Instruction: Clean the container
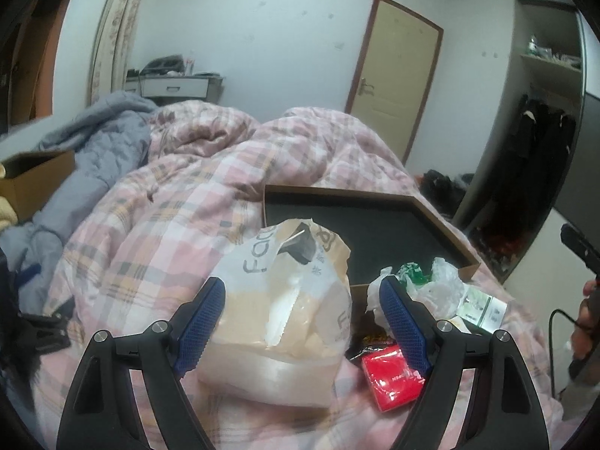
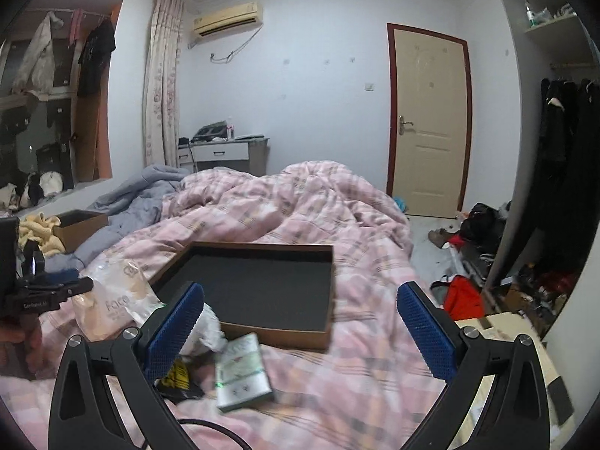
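Note:
A shallow brown cardboard box with a black lining (image 2: 258,288) (image 1: 375,232) lies on the pink plaid quilt, nothing inside it. Beside its near-left corner sits a beige and clear plastic bag (image 1: 285,322) (image 2: 112,300). My left gripper (image 1: 303,318) is open, its blue pads either side of that bag, not closed on it. A red packet (image 1: 390,378), crumpled white and green plastic (image 1: 431,285) and a green-white carton (image 2: 243,371) (image 1: 480,307) lie next to the box. My right gripper (image 2: 300,333) is open above the box's near edge, holding nothing.
A grey blanket (image 2: 138,202) and a small open cardboard box (image 2: 80,225) lie at the bed's left. The bed's right edge drops to a cluttered floor with a red bag (image 2: 463,300). A door (image 2: 431,120) and nightstand (image 2: 225,153) stand at the far wall.

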